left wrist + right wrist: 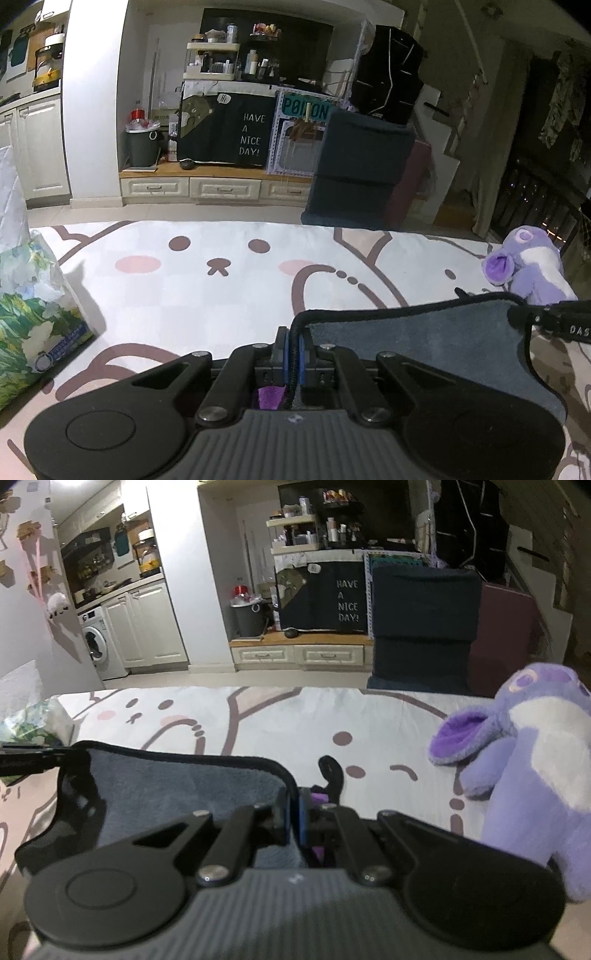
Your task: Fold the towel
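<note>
The towel [417, 339] is grey with a black hem and is held up above the cartoon-print sheet [207, 280]. My left gripper [293, 350] is shut on its left corner; the hem runs between the blue pads. My right gripper [294, 812] is shut on the towel's right corner [184, 779]. The towel hangs stretched between the two grippers. The right gripper shows at the right edge of the left wrist view [554, 317], and the left gripper at the left edge of the right wrist view [26, 760]. A purple underside shows below both grippers.
A purple plush toy [528, 760] sits on the bed close to the right of my right gripper, also in the left wrist view [528, 266]. A floral tissue pack [33, 314] lies at the left. A dark chair [358, 173] stands beyond the bed's far edge.
</note>
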{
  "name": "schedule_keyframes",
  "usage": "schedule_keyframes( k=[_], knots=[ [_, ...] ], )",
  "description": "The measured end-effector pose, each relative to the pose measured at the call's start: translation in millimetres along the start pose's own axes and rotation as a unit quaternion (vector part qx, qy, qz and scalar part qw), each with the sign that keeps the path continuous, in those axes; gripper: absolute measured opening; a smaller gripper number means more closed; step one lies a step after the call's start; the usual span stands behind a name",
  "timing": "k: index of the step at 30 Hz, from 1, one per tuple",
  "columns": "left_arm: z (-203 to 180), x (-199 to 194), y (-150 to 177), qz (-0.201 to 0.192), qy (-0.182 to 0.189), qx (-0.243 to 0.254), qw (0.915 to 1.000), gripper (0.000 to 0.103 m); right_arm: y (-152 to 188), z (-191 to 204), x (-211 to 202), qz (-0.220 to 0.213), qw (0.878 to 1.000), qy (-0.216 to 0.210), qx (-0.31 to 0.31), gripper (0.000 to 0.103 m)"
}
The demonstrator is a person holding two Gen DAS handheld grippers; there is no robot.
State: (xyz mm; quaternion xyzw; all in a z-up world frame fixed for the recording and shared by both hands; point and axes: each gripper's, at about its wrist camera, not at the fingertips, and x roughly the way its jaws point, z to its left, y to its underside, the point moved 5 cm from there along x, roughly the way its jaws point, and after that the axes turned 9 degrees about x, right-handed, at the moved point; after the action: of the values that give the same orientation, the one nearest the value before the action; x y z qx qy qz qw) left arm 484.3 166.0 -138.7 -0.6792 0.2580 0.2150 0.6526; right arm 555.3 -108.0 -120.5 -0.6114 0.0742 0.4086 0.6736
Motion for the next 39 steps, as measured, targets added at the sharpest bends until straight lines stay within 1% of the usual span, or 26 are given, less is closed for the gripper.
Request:
schedule_keyframes(
  k=[4,9,12,13,14,15,17,19,21,22,24,25,27,28,30,31,32,35,39],
  knots=[
    [-2,-1,-6,-0.008,0.000,0.002,1.0000,0.005,1,1,2,-0.001,1.000,0.005,-0.007,0.006],
    [-5,11,-2,0.022,-0.008,0.011,0.9997,0.006,5,-4,11,0.009,1.000,0.015,-0.001,0.006],
    [-3,14,1,0.034,-0.013,0.006,0.9993,0.008,8,-4,15,0.015,1.000,0.017,0.003,0.009],
    [-2,14,2,0.038,-0.014,0.004,0.9992,0.011,8,-3,16,0.015,1.000,0.021,0.001,0.012],
    [-1,15,3,0.045,-0.016,0.001,0.9988,0.020,8,-3,17,0.015,1.000,0.024,0.000,0.021],
    [0,15,4,0.051,-0.019,-0.001,0.9985,0.030,8,-4,17,0.015,1.000,0.025,0.001,0.034],
    [1,15,6,0.057,-0.021,-0.002,0.9982,0.038,8,-5,15,0.010,1.000,0.026,0.004,0.045],
    [1,13,6,0.063,-0.024,-0.005,0.9977,0.047,7,-6,13,0.009,1.000,0.025,0.004,0.046],
    [0,10,6,0.067,-0.025,-0.008,0.9974,0.060,6,-7,10,0.009,1.000,0.024,0.005,0.053],
    [-1,9,5,0.068,-0.026,-0.009,0.9973,0.064,6,-7,9,0.008,1.000,0.024,0.004,0.055],
    [-4,6,4,0.068,-0.033,-0.011,0.9971,0.080,6,-6,5,0.007,1.000,0.027,-0.001,0.063],
    [-5,3,3,0.067,-0.037,-0.013,0.9970,0.083,6,-5,4,0.005,1.000,0.029,-0.002,0.066],
    [-7,-1,2,0.068,-0.040,-0.017,0.9967,0.088,5,-5,-1,-0.001,0.999,0.032,0.001,0.076],
    [-9,-3,1,0.070,-0.040,-0.018,0.9966,0.089,4,-5,-3,-0.003,0.999,0.032,0.004,0.079],
    [-12,-7,0,0.071,-0.042,-0.017,0.9964,0.096,3,-5,-8,-0.002,0.999,0.033,0.008,0.091],
    [-14,-10,-1,0.071,-0.044,-0.016,0.9964,0.098,3,-5,-11,-0.003,0.999,0.035,0.008,0.093],
    [-16,-13,-2,0.070,-0.045,-0.014,0.9964,0.102,2,-3,-14,-0.005,0.999,0.035,0.006,0.096],
    [-23,-22,-2,0.070,-0.043,-0.008,0.9965,0.103,2,0,-25,-0.012,0.999,0.037,0.005,0.103],
    [-32,-33,-3,0.068,-0.045,0.000,0.9967,0.103,3,6,-38,-0.017,0.999,0.040,0.001,0.103]
  ],
)
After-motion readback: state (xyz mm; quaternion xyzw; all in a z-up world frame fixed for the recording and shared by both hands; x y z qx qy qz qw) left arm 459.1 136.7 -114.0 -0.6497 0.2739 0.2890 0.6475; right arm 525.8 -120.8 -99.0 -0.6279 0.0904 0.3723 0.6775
